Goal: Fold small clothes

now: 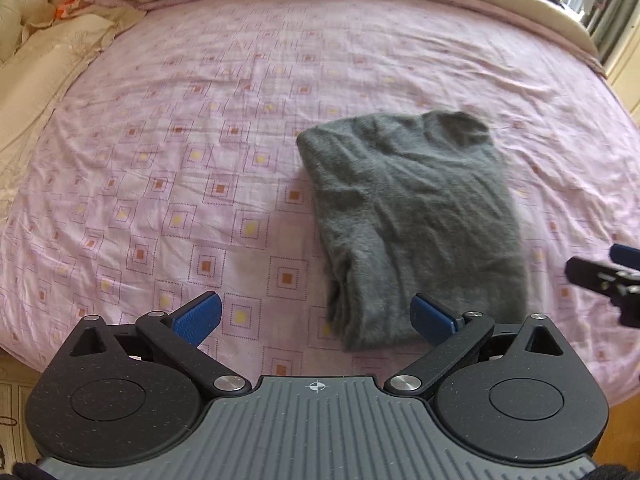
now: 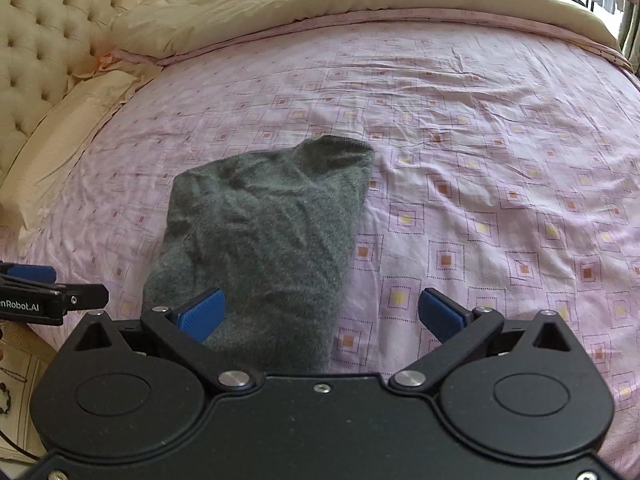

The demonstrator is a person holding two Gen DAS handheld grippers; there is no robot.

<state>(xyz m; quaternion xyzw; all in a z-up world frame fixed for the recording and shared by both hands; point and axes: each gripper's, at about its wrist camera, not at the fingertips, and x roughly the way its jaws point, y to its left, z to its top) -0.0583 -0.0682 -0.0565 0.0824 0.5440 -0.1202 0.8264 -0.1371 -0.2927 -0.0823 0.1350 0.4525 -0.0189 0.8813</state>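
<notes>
Closest to the cameras, both grippers hang just above the near edge of the bed, empty. The left gripper (image 1: 316,316) has its blue-padded fingers (image 1: 198,316) spread wide with nothing between them; its right finger pad sits just over the near-left corner of the grey sweater (image 1: 412,216), though I can't tell if it's actually touching. The right gripper (image 2: 320,312) is spread just as wide and grips nothing either, with its left pad over the near end of the same sweater and its right pad over bare sheet.

The sweater itself is folded into a rough rectangle, lying flat on the pink bedsheet (image 1: 180,160) with the little square pattern, long side running away from the grippers, a rounded bit bunched up at the far end. It's a bit rumpled on top.

Further back there's a cream duvet (image 2: 280,4) pushed up along the far side, a pillow (image 2: 68,128) on the left, and a tufted headboard (image 2: 44,32) behind that.
</notes>
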